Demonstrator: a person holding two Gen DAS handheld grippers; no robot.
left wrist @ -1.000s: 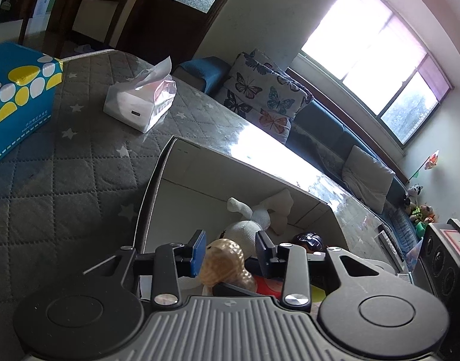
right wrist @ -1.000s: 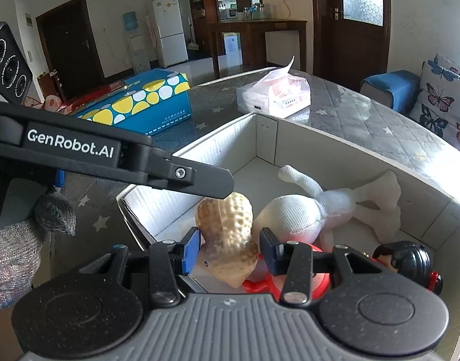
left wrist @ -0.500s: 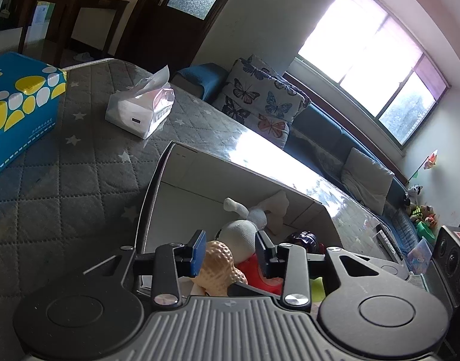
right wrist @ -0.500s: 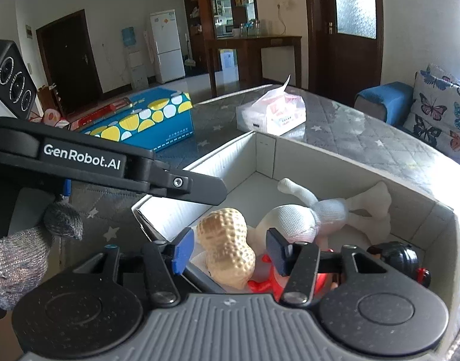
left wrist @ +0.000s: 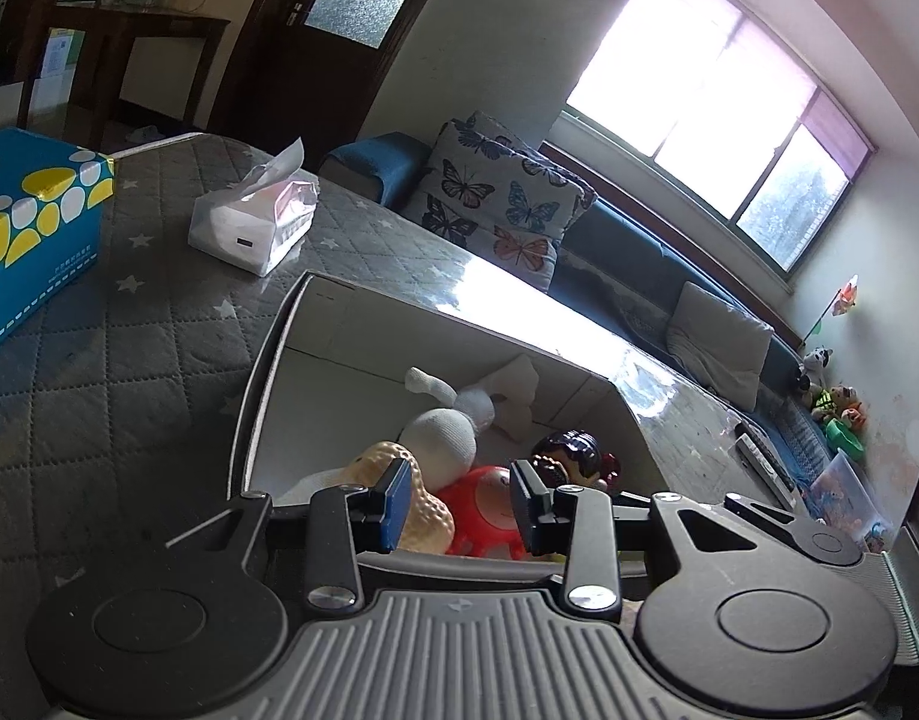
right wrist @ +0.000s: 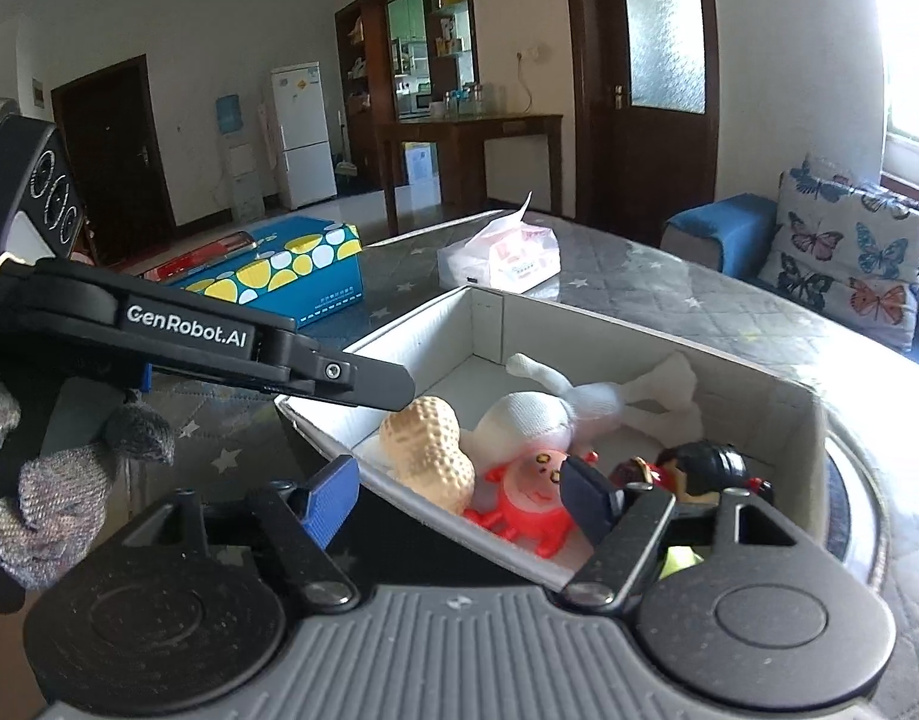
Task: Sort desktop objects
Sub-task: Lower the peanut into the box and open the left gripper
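Observation:
A white cardboard box point(right wrist: 501, 312) point(left wrist: 291, 324) stands on the grey quilted table. In it lie a tan peanut toy point(right wrist: 426, 450) point(left wrist: 426, 519), a white plush rabbit point(right wrist: 531, 414) point(left wrist: 441, 432), a red toy point(right wrist: 531, 495) point(left wrist: 483, 504) and a dark-haired figure point(right wrist: 705, 462) point(left wrist: 570, 450). My right gripper point(right wrist: 459, 495) hovers over the box's near edge; its jaws are opening and the pads touch nothing, with the peanut lying just beyond them. My left gripper point(left wrist: 459, 504) is open and empty above the box's near side. One of its fingers point(right wrist: 363, 375) reaches over the box's left corner.
A tissue pack point(left wrist: 249, 228) point(right wrist: 507, 255) lies beyond the box. A blue carton with yellow and white spots point(left wrist: 33, 228) point(right wrist: 291, 276) sits at the left. A gloved hand point(right wrist: 51, 480) holds the left gripper. A sofa with a butterfly cushion point(left wrist: 495, 198) borders the table's far side.
The right gripper's jaws have spread and let go of the peanut toy, which now lies in the box. Both grippers have drawn back a little from the box.

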